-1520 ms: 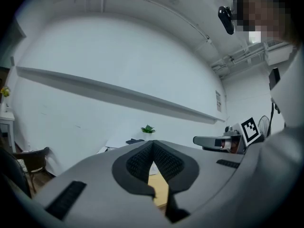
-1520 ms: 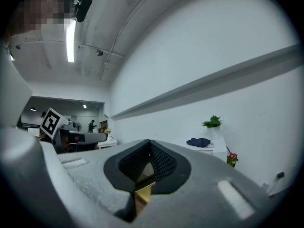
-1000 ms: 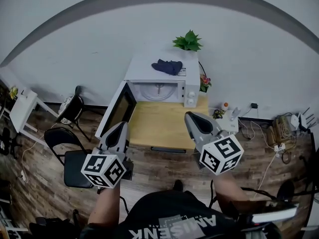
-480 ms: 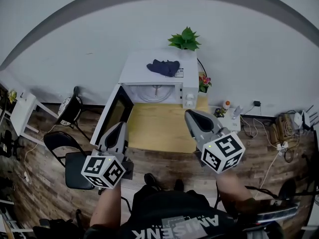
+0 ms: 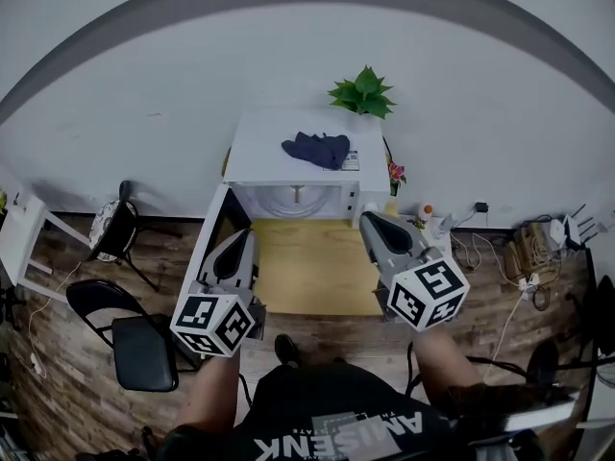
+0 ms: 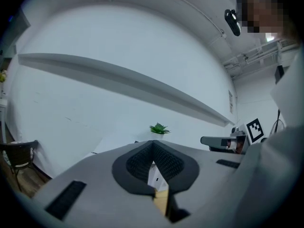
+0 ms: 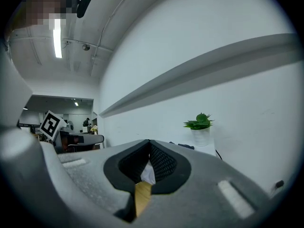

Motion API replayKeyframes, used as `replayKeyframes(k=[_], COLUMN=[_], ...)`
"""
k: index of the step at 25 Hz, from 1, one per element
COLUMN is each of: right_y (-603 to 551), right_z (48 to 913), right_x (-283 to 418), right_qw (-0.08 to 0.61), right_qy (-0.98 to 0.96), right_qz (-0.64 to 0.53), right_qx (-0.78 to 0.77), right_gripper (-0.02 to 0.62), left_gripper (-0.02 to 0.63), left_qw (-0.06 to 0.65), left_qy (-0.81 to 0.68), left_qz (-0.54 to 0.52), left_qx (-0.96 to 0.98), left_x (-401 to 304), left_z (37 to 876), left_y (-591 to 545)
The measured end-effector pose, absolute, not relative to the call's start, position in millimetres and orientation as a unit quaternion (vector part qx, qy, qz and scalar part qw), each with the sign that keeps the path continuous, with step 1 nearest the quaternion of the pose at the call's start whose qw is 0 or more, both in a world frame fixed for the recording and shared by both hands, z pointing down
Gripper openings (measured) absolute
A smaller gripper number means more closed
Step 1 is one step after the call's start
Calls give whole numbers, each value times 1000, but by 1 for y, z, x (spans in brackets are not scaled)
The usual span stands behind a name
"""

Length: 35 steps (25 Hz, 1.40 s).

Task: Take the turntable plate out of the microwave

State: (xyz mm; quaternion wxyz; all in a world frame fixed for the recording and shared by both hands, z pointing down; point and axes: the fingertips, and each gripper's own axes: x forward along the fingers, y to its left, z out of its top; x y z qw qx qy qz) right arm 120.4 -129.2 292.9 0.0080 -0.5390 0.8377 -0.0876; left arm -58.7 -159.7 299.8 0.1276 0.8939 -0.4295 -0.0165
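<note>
The white microwave (image 5: 293, 157) stands at the back of a wooden table (image 5: 307, 267), with its door (image 5: 217, 230) swung open to the left. Inside the cavity only a pale sliver of the turntable plate (image 5: 294, 204) shows. My left gripper (image 5: 239, 240) hovers over the table's left front part, beside the open door, shut and empty. Over the right side of the table my right gripper (image 5: 374, 222) is also shut with nothing in it. In both gripper views the closed jaws, left (image 6: 152, 145) and right (image 7: 149, 144), hide most of the microwave.
A dark blue cloth (image 5: 317, 149) lies on top of the microwave, with a potted plant (image 5: 363, 92) behind it. Black chairs (image 5: 135, 339) stand at the left. Small flowers (image 5: 395, 174), bottles and cables (image 5: 524, 257) sit to the right of the table.
Both grippers have moved forward toward the microwave and now hang over the table's front part. The microwave and table appear nearer. Both stay shut.
</note>
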Motion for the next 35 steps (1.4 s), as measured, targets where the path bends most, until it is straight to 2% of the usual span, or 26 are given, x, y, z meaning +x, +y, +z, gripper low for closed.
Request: replayKeyframes(k=[7,16,22,30,35], right_y=[-179,-218,-235,-258,-261], right_z=[314,349,382,443,494], right_x=[104,86,95,108,104], right_qw=[-9,-49,-77,-26,-67], right_qy=[806,778,763,778,782], right_qz=[-112,-119,-136,-237,-276], right_qx=[-581,-615,-627,-581,-555], right_gripper=[3,12,23,68,97], left_gripper=[0,0,0,2,2], left_qw=[131,143,141,240,293], left_qy=[-395,-327,-346,-394,-414], left_qz=[-13,32,88,78,77], left_qx=[909,934,924,884,858], left_x=[-60,-54,-49,-44,-42], left_z=[310,346,386,438,489], left_y=[-214,-255,-273,-284,-283])
